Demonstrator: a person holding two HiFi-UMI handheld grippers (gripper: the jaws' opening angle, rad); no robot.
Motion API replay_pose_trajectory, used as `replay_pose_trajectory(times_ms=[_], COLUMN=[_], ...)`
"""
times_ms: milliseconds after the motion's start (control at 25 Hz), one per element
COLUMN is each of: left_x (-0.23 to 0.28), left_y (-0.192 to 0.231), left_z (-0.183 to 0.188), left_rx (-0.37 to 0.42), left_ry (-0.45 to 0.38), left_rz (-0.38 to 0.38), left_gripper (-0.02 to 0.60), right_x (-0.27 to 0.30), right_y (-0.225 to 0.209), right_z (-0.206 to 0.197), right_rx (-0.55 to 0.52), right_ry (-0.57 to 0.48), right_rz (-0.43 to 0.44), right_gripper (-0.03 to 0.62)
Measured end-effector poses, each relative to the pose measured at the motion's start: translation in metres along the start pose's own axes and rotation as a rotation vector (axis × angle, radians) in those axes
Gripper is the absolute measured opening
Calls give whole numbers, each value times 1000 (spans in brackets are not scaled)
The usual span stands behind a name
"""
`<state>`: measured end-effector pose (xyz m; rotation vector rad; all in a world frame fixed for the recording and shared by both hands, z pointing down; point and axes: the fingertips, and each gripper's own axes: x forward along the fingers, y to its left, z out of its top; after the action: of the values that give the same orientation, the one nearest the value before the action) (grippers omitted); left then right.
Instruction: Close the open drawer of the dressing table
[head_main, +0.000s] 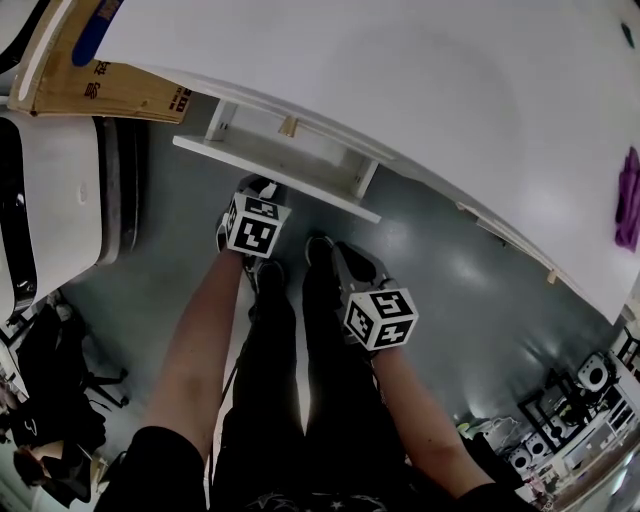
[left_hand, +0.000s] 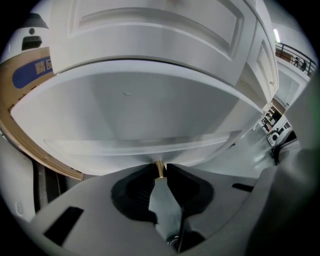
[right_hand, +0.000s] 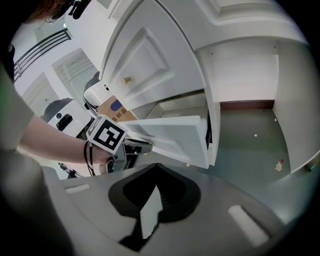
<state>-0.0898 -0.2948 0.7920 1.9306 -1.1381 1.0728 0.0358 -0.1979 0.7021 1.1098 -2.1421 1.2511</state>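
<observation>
One smooth white drawer (right_hand: 175, 140), brass knob (left_hand: 160, 169)

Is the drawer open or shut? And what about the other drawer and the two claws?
drawer: open, sticking out of the dressing table
drawer above it: closed
left claw: shut on the drawer knob
right claw: shut, holding nothing
</observation>
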Motion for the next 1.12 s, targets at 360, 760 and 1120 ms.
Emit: replay_pose_trajectory(times_ms=[360, 760, 1120], left_x=[19, 33, 42], left_y=[12, 18, 19], left_z=[32, 63, 82], left_rx=[-1, -4, 1], left_ry=[-45, -65, -57], left_rz=[20, 56, 55], left_gripper=[80, 78, 78], right_x=[3, 3, 6], right_y=[-25, -38, -39], right_z=[10, 22, 17], right_rx=[10, 33, 42], right_ry=[-7, -33, -16], right_rz=[-12, -24, -18], right_gripper=[2, 2, 2])
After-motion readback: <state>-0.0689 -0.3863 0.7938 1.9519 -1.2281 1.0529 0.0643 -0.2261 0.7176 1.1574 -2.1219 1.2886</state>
